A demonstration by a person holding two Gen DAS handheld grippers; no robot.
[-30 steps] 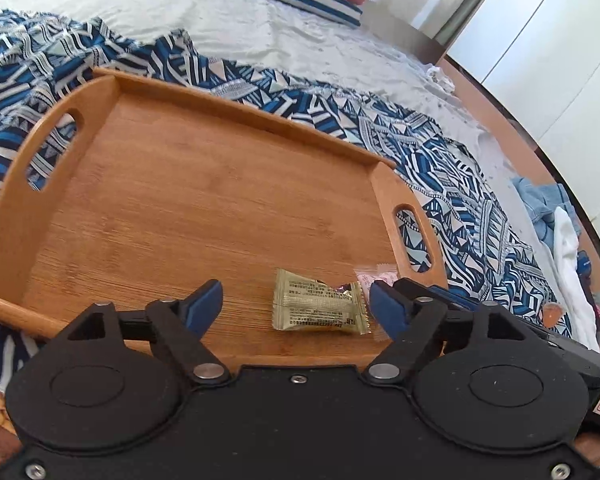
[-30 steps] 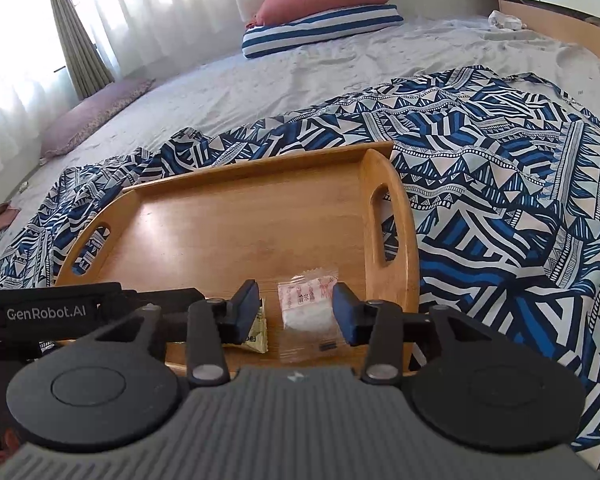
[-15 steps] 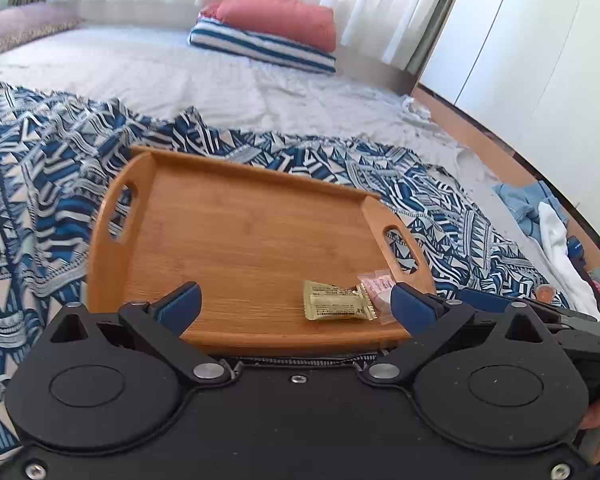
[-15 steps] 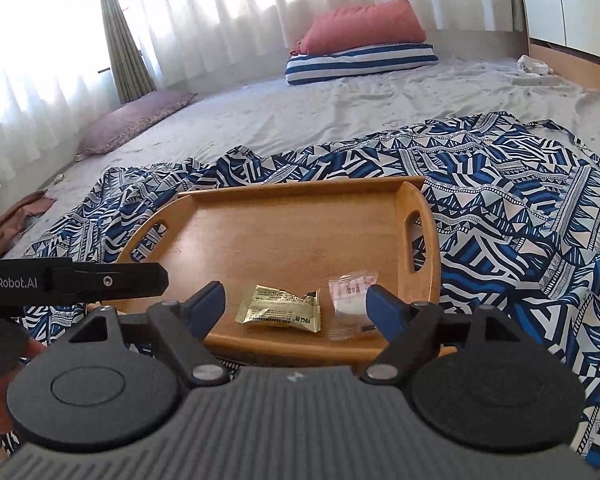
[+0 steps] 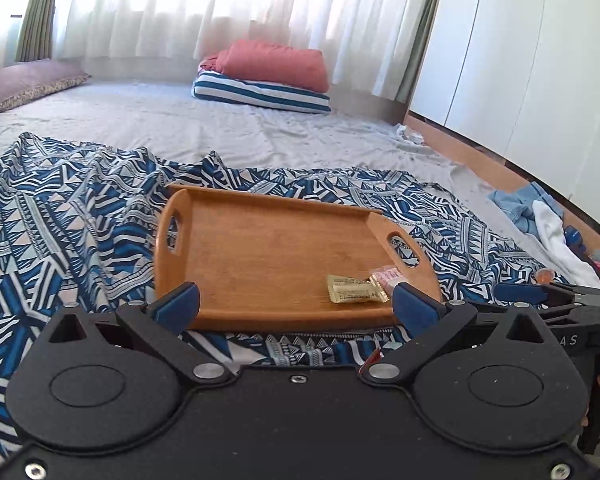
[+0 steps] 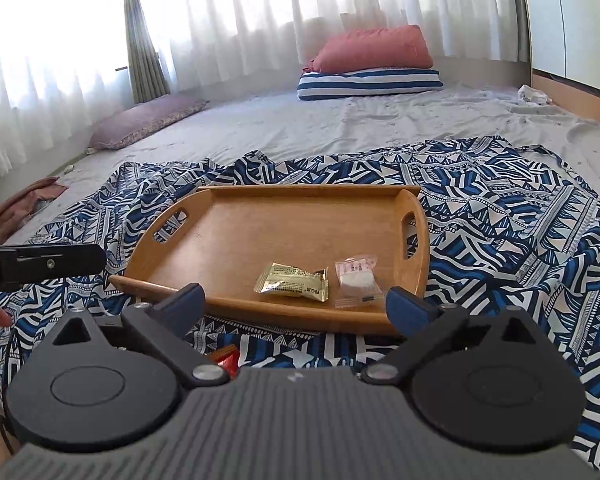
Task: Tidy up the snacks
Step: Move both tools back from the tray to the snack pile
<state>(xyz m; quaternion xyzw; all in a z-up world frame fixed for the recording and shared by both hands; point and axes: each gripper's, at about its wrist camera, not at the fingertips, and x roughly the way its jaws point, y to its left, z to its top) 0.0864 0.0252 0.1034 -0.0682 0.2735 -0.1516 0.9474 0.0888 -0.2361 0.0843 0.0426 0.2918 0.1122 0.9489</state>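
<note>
A wooden tray (image 5: 268, 256) with cut-out handles lies on the blue patterned blanket. In its near right corner lie a gold snack packet (image 5: 354, 289) and a clear packet with pink print (image 5: 386, 276), side by side. My left gripper (image 5: 296, 305) hangs open before the tray's near rim, holding nothing. In the right wrist view the tray (image 6: 260, 240), gold packet (image 6: 292, 282) and clear packet (image 6: 356, 280) lie just ahead. My right gripper (image 6: 296, 306) is opening its jaws, with nothing between them. A red wrapper (image 6: 226, 358) peeks out beneath it.
The blanket (image 5: 80, 220) spreads over a grey bed sheet. A red pillow on a striped one (image 5: 268, 76) and a mauve cushion (image 6: 148, 120) lie by the curtains. Clothes (image 5: 540, 216) are heaped at the right by white wardrobe doors. Brown cloth (image 6: 24, 204) lies at the left.
Both grippers have drawn back from the tray and risen, and their jaws have spread wide. The gold and clear packets stay lying on the tray, out from between the fingers.
</note>
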